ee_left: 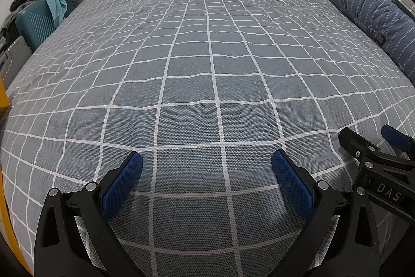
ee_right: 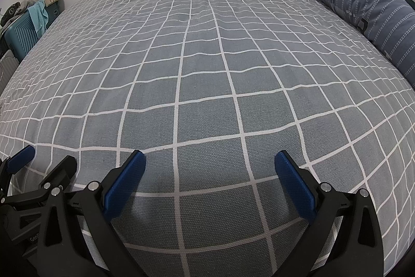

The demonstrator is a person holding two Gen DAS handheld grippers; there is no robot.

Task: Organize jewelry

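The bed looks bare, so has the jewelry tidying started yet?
Nothing looks done: the checked bedspread shows no jewelry or box in either view. Nothing is in hand: the left gripper and right gripper both hang open over the cloth, side by side. All the organizing is still left.

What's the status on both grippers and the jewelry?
Left gripper open, empty. Right gripper open, empty. No jewelry in view, only checked bedsheet. Nothing in the way.

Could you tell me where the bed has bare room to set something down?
Nearly all of the checked bedspread is bare, from both open grippers up to the wall. The rolled blue quilt crowds the right edge; suitcases stand off the left side.
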